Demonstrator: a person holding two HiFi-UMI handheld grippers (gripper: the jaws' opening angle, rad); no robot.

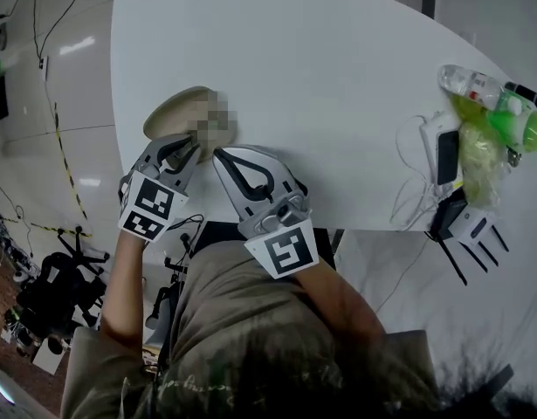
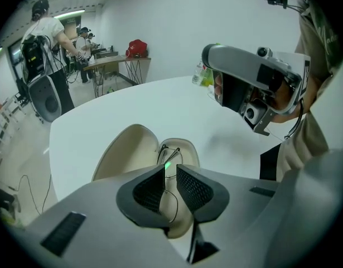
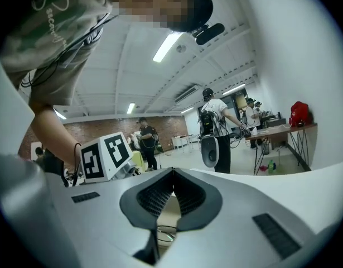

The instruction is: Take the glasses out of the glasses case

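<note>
Our left hand-held gripper (image 2: 170, 170) hangs slightly spread over the glasses (image 2: 172, 151) in their open glasses case (image 2: 126, 149); our right hand-held gripper (image 3: 172, 175) is pressed together. Bottles (image 1: 478, 85) lie well apart.

Head view overhead, gripper views close, glasses case (image 1: 176, 112) shared.

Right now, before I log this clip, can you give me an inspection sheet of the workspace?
Surface: white table, curved edge.
Job's things: glasses case open, glasses lying inside.
Clutter: bottle and green bag at the table's right edge.
Grippers: left gripper over the case, jaws slightly apart, glasses wire between them; right gripper beside it, jaws together.
Cables: white cable by the clutter.
Surroundings: people at a far bench, red bag.
</note>
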